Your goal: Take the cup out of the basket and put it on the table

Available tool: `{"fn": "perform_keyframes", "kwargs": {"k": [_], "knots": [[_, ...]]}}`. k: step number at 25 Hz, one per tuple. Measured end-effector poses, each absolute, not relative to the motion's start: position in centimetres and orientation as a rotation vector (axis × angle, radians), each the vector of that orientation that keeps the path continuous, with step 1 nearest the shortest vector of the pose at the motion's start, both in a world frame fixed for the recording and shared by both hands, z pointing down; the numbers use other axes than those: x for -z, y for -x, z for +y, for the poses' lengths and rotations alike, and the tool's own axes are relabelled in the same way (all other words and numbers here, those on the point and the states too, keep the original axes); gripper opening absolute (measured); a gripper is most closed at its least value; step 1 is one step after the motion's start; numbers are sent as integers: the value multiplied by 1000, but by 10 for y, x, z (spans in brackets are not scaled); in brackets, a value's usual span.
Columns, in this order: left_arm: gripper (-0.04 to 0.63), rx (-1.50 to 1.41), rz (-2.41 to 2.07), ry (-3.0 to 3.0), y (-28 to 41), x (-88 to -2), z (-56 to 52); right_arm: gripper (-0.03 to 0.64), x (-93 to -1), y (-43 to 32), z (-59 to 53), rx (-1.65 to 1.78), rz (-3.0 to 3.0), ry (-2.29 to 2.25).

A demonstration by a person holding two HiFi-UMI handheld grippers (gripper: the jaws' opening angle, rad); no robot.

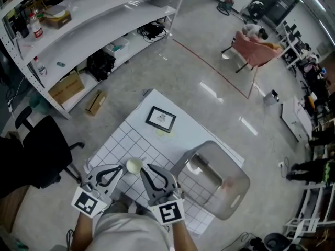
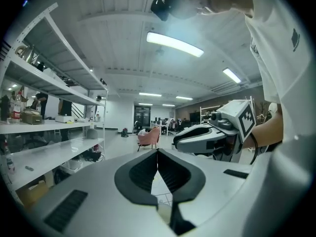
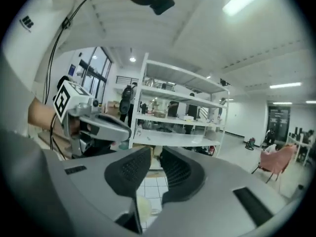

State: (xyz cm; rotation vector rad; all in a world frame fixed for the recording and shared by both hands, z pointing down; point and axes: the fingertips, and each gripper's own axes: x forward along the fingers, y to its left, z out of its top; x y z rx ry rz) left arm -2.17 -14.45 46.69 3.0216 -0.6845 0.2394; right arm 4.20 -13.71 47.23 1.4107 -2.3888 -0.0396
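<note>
A pale yellow cup (image 1: pixel 134 165) stands upright on the white grid mat (image 1: pixel 123 143), outside the grey see-through basket (image 1: pixel 235 188) at its right. My left gripper (image 1: pixel 122 167) is just left of the cup, shut with its tips touching and nothing between them (image 2: pixel 158 151). My right gripper (image 1: pixel 141 171) is just right of the cup; its jaws stand a narrow gap apart (image 3: pixel 155 152) with nothing between them. In the right gripper view the cup (image 3: pixel 143 209) shows low down, under the jaws.
A small black-framed picture (image 1: pixel 160 119) lies on the table beyond the mat. White shelving (image 1: pixel 89 20) runs along the far left with boxes under it, a black chair (image 1: pixel 39 150) stands at the left, and a pink armchair (image 1: pixel 255 48) is far off.
</note>
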Motion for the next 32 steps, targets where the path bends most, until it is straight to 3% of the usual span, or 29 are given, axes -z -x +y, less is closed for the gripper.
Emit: {"fn": "perform_keyframes", "kwargs": {"k": [4,10,32], "knots": [[11,-189,-640,-3018,16,-460,-137,9,-448,-46,-126,-50,-2596,-1636],[10,-170,-616,-3028,18,-454,-133,8,-459,-53,-114,-171,-2597,-1697],[11,-206,-610,-3058,20,-446,-125,8,-459,-45,-103,-121,-2573,-1647]]}}
